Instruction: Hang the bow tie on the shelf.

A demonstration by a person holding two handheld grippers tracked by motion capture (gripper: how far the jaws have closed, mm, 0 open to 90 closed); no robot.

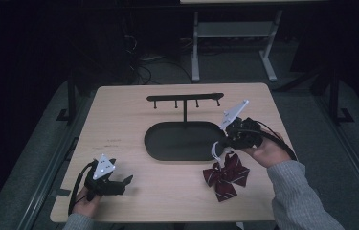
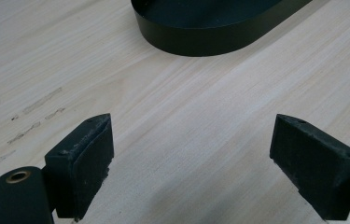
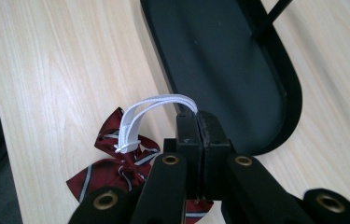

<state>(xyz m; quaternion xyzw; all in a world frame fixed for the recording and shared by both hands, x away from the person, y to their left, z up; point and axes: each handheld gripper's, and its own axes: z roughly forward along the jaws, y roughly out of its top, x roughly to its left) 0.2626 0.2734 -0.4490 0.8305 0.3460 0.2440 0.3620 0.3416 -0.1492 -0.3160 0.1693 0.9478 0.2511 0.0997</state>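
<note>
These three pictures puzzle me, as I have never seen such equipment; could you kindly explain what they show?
A person sits at a wooden table and holds a hand-held tool with two black jaws in each hand. The high view looks down from above; the other two come from cameras riding on the tools, looking along their jaws. The left gripper rests open above bare wood, holding nothing. The right gripper is shut on the white elastic loop of a dark red striped bow tie, which lies beside it. On the table stands a black hanger stand with small hooks, rising from an oval black tray.
</note>
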